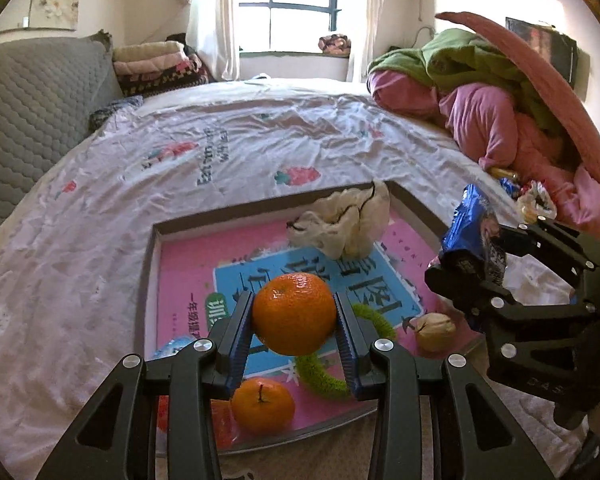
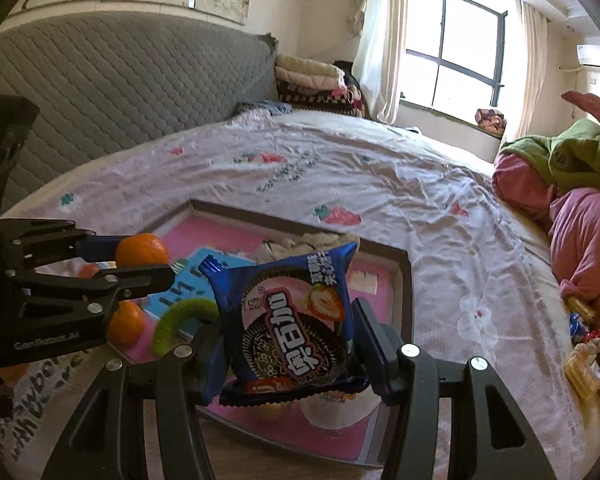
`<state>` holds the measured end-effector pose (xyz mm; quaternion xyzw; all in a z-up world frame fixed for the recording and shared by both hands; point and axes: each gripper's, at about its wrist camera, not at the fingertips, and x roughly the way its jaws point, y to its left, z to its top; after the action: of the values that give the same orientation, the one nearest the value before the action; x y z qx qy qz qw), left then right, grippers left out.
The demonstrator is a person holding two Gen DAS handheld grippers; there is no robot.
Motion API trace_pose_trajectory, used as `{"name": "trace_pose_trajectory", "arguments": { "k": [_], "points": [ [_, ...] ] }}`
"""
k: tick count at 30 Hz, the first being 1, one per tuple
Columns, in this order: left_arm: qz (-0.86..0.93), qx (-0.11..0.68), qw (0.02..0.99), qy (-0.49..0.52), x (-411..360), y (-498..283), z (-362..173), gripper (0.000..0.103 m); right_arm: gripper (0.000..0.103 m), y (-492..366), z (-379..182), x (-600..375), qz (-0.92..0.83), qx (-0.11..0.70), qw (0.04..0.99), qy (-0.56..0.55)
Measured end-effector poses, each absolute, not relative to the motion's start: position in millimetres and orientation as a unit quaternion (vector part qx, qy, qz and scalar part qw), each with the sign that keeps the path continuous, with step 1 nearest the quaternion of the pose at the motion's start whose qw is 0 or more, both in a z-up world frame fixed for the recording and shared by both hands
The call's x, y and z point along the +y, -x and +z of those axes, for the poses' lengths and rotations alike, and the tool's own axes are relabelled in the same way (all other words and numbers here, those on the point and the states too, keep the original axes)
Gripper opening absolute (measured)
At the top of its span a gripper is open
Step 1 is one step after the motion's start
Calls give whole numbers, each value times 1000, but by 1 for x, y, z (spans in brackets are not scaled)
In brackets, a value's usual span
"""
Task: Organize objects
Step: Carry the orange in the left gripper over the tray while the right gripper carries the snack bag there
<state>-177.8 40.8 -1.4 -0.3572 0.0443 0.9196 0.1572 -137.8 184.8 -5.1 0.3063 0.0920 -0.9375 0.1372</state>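
Note:
My left gripper (image 1: 294, 320) is shut on an orange (image 1: 294, 318) and holds it above the pink-bottomed tray (image 1: 150, 272) on the bed. It also shows in the right wrist view (image 2: 142, 249). A second orange (image 1: 263, 406) lies in the tray below it, beside a green fuzzy ring (image 1: 324, 380). My right gripper (image 2: 286, 330) is shut on a blue cookie packet (image 2: 296, 320) over the tray's right side; the packet also shows in the left wrist view (image 1: 470, 236).
In the tray lie a crumpled white bag (image 1: 346, 220), a walnut (image 1: 434, 330) and a blue picture book (image 1: 320, 280). Loose snack wrappers (image 2: 588, 354) lie at the bed's right edge by a pink and green bedding pile (image 1: 492, 92). A grey headboard (image 2: 120, 92) stands left.

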Motion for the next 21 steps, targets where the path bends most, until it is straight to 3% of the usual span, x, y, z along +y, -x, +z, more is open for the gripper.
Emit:
{"name": "trace_pose_trajectory", "arguments": {
  "k": [21],
  "points": [
    [910, 69, 166, 374, 57, 181, -24, 40, 56, 149, -26, 180, -934, 119, 129, -311]
  ]
}}
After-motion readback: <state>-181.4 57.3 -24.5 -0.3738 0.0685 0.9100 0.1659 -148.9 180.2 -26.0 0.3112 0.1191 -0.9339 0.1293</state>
